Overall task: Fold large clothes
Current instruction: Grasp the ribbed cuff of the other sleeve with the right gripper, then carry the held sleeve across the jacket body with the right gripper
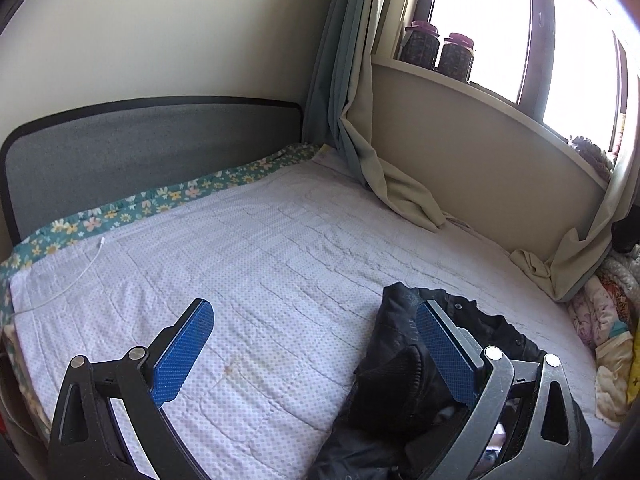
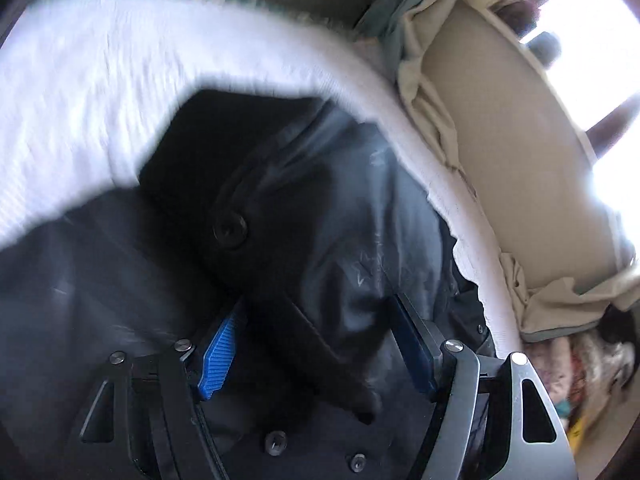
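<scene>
Right gripper [image 2: 316, 344] fingers half-closed around black jacket [image 2: 320, 208]; left gripper [image 1: 316, 344] fingers apart.

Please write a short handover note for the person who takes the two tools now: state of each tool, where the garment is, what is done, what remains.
Left tool: open, empty, over the white quilted bed cover.
Right tool: partly closed, with a fold of the black jacket between its pads; a firm grip cannot be confirmed, the view is blurred.
Jacket: bunched on the bed's window side, below the curtain.
Done: no neat fold visible.
Left: spread it flat, fold sleeves and body.
</scene>
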The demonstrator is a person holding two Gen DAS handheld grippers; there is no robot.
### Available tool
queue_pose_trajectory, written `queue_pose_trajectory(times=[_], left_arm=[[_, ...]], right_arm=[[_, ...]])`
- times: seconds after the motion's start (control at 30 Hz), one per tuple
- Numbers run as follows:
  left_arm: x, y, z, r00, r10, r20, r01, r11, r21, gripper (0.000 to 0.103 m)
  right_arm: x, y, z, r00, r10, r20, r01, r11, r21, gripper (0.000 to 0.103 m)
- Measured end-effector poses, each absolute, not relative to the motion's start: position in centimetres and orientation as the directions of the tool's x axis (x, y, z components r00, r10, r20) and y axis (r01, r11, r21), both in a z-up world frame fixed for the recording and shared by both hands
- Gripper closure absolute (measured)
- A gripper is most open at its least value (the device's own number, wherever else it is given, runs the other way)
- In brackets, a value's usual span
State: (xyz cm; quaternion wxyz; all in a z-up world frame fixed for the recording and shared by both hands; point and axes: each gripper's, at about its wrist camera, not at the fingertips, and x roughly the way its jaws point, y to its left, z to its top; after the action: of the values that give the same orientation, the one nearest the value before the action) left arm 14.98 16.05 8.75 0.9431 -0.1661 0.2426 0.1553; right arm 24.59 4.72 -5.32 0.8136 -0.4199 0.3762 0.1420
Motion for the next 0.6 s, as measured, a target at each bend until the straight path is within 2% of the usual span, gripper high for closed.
queue_pose_trajectory(times=[0.07,0.13,0.23,0.4,0.5,0.6], left_arm=[[15.0,16.1,8.8,0.834,0.211,-0.510,-0.374,0.896,-0.241,0.000],[15.0,16.2,8.7,0.833,0.208,-0.513,-0.374,0.895,-0.244,0.000],[15.0,16.2,8.6,0.832,0.200,-0.517,-0.374,0.892,-0.255,0.000],[15.3,15.6,8.5,0.827,0.199,-0.525,-0.368,0.898,-0.239,0.000],[15.5,15.1,8.2,0.824,0.193,-0.532,-0.361,0.903,-0.232,0.000],[15.8,14.4,7.9,0.822,0.185,-0.539,-0.347,0.912,-0.216,0.000]], right_arm=[[25.6,4.2,-6.4,0.657,-0.104,-0.746,-0.536,0.631,-0.560,0.057],[26.1,3.5,-6.3,0.650,-0.112,-0.752,-0.515,0.662,-0.544,0.071],[26.4,1.4,-4.0,0.616,-0.010,-0.787,-0.487,0.780,-0.392,0.083],[28.3,-6.0,0.9,0.564,0.263,-0.783,-0.322,0.943,0.085,0.088],[28.2,-11.3,1.4,0.548,0.397,-0.736,-0.180,0.916,0.360,0.088],[28.9,-15.0,0.3,0.524,0.472,-0.709,-0.058,0.850,0.524,0.083]])
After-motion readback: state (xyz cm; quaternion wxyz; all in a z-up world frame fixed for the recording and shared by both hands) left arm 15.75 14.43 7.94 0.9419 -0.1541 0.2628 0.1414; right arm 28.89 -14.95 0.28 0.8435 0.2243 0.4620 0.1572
